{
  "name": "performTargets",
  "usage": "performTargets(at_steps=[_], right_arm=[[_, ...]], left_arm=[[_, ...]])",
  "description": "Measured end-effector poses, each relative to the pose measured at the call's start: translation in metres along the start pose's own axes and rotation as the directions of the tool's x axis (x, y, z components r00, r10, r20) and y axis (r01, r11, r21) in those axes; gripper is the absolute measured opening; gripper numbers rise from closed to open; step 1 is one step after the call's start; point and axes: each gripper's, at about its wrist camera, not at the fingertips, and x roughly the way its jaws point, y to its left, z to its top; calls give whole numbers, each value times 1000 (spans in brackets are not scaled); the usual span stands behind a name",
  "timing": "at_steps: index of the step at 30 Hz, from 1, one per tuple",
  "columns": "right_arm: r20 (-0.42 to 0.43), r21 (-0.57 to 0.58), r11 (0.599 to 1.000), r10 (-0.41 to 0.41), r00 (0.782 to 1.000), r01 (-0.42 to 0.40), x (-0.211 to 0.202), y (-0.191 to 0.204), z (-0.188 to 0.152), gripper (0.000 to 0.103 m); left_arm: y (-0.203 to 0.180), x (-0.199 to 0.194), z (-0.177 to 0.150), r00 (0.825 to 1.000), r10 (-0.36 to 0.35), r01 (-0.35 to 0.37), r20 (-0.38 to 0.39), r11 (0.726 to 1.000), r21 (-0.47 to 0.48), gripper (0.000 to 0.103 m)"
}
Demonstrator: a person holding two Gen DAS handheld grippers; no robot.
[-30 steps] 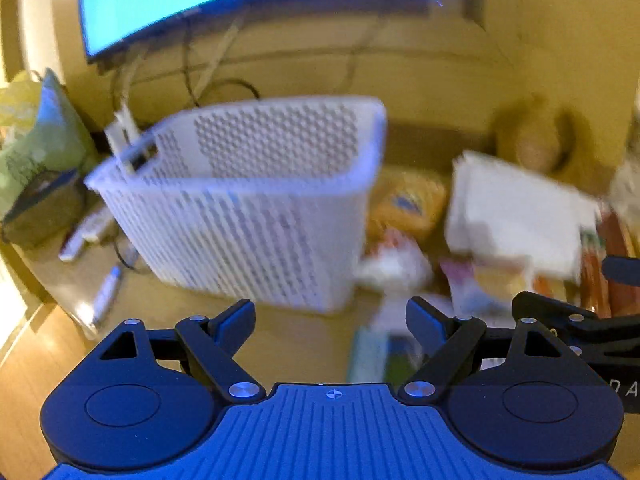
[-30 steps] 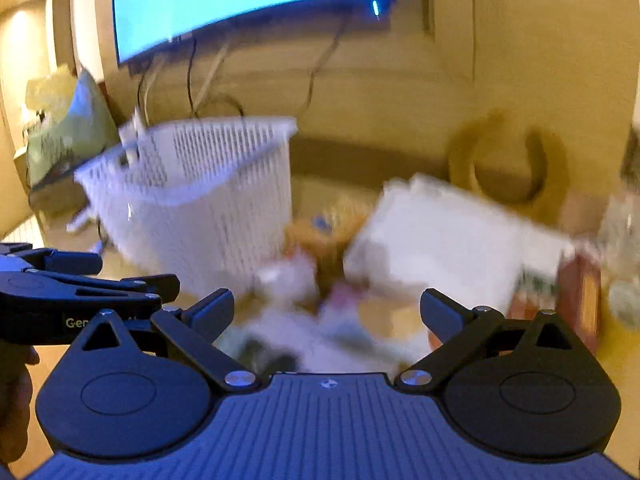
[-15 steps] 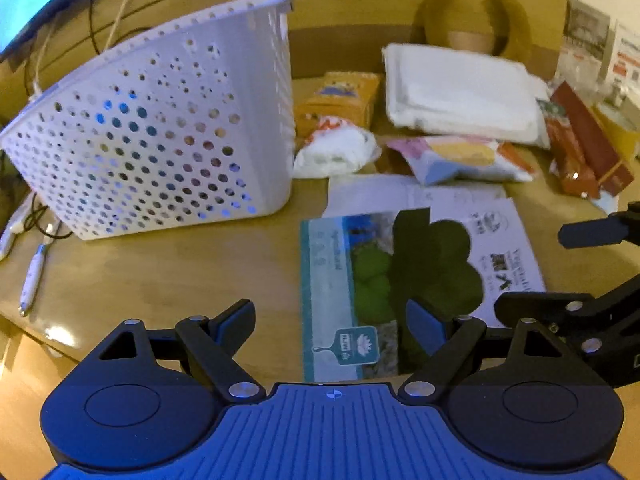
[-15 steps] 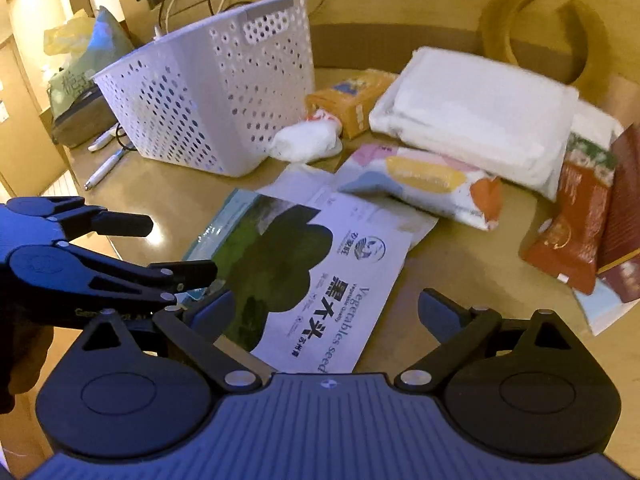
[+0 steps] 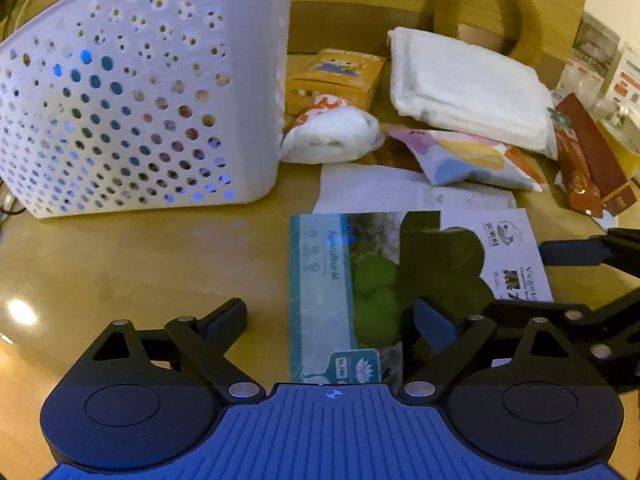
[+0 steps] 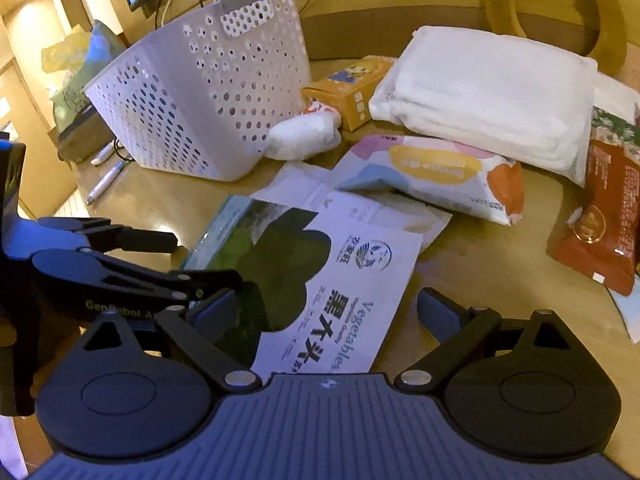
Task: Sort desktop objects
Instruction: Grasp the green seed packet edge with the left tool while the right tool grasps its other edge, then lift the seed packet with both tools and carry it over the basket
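Below, both the left gripper [image 5: 330, 316] and right gripper [image 6: 328, 308] gape empty over a seed packet [image 6: 340, 280] reading "Vegetables", the right's jaws just narrowing slightly.

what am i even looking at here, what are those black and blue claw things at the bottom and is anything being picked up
Those claws are two hand-held grippers, each with its own camera looking along its fingers. One picture comes from the left gripper, the other from the right gripper. Both are open and hold nothing; the right one's jaws have just been closing slightly. On the wooden table lie a white perforated basket, seed packets, a wipes pack, folded white towels, an orange box and red-brown snack packets.
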Motion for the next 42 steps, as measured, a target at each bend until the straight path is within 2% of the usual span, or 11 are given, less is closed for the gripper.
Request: performTargets(at_steps=[4,6,8,9,11,15,16,19,25,29,42], right_arm=[[10,-8,1000,23,1000,-23,1,-1,3,82],[20,21,1000,-4,1000,4,0,-4,4,76],[36,77,997,-16,999,13,-3,-12,4,58],[40,102,995,-23,999,18,-4,-17,4,53],[38,121,992,-50,998,45,-5,-23,5,31],[41,100,992,-84,996,79,-5,-22,5,25],[46,97,992,-90,995,85,-5,-21,5,22],[80,101,989,-117,990,108,-11,-19,5,8],[128,55,991,-124,984,118,-19,-12,9,7],[155,70,989,-142,978,132,-21,-15,14,7],[227,69,982,-187,956,175,-44,-23,32,6]], left_arm=[[-9,-2,0,999,-18,17,27,999,32,80],[-12,-3,0,999,0,-1,41,999,33,71],[-9,-4,-1,999,3,-3,50,1000,3,63],[-6,-5,-1,999,5,-5,53,1000,-9,60],[-4,-5,1,998,16,-15,54,1000,-18,52],[-2,-6,4,997,52,-50,64,998,-33,36],[-2,-7,5,995,66,-63,69,997,-35,30],[0,-11,5,994,74,-72,79,997,-37,22],[1,-14,7,994,77,-73,83,996,-51,7],[1,-15,12,992,82,-76,97,995,-65,2],[-23,-36,46,980,77,-77,186,997,-10,1]])
